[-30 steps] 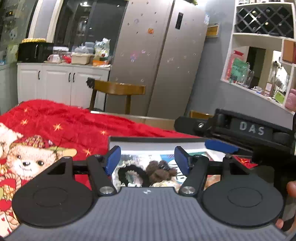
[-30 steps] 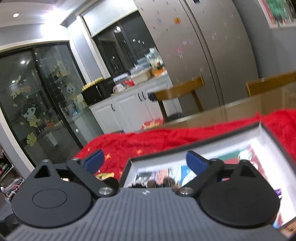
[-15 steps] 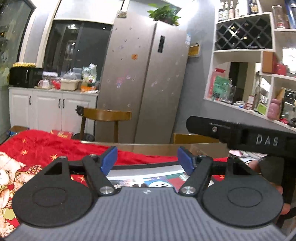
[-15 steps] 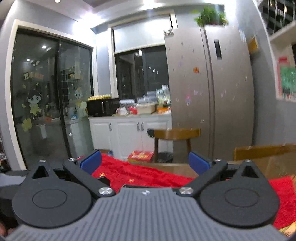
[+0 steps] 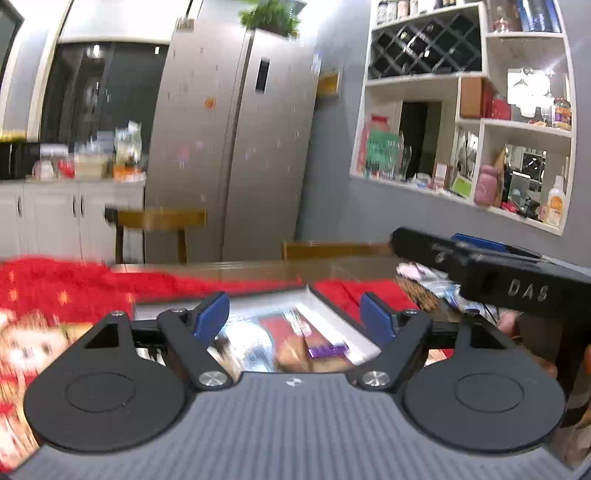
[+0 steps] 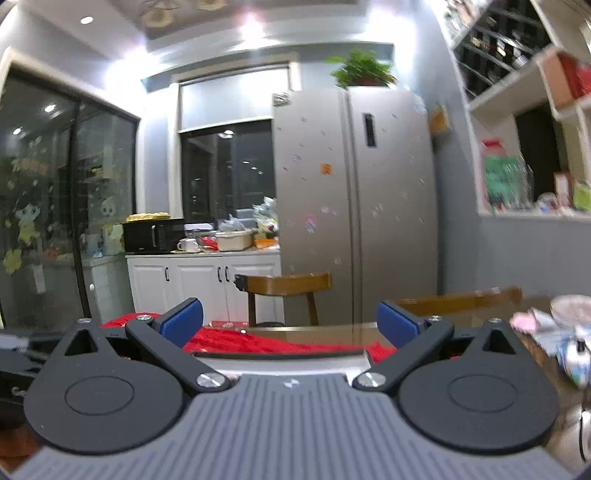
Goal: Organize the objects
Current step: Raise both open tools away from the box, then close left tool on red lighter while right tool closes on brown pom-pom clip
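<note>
In the left wrist view an open box (image 5: pixel 332 306) lies on a cloth (image 5: pixel 66 288) that covers the near part of a table (image 5: pixel 258 267); small items lie inside the box, too blurred to tell apart; the cloth spreads to the left of the box and a strip of it shows on the right; bare table top runs behind the box; a heap of packets (image 5: pixel 424 275) lies on the table to the right; two chairs (image 5: pixel 162 221) stand behind the table; a refrigerator (image 5: pixel 236 147) stands behind the chairs, with a plant (image 5: pixel 269 18) on top; a counter with cabinets (image 5: pixel 70 214) is to its left; wall shelves (image 5: pixel 480 129) hang to its right.
</note>
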`<action>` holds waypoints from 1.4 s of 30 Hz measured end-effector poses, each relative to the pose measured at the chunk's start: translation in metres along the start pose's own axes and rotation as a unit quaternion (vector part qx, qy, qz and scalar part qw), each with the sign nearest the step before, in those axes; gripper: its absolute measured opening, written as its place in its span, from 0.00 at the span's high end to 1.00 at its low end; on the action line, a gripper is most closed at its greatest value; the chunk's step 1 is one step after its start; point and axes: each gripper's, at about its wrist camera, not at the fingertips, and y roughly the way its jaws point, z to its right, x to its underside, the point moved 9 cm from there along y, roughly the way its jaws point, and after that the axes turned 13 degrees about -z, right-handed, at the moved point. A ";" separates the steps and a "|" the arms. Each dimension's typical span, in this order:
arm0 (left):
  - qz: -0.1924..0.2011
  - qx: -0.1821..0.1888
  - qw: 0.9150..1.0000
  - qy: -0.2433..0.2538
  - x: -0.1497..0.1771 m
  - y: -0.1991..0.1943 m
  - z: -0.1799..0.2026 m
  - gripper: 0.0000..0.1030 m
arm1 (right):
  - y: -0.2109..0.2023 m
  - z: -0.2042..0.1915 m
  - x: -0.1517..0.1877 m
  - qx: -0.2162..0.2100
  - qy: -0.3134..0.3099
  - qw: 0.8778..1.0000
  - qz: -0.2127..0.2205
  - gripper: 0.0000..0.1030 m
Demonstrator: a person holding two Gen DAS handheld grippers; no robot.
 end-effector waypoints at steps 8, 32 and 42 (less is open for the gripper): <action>-0.084 -0.002 0.996 0.000 0.065 0.010 0.033 0.21 | 0.010 0.030 0.059 -0.021 -0.005 0.999 -0.044 0.00; -0.181 -0.049 0.982 0.039 0.153 0.080 0.048 0.48 | 0.072 0.029 0.138 -0.083 0.030 0.980 -0.179 0.04; -0.170 -0.065 0.983 0.022 0.147 0.087 0.037 0.57 | 0.084 0.044 0.147 -0.076 0.082 0.972 -0.206 0.12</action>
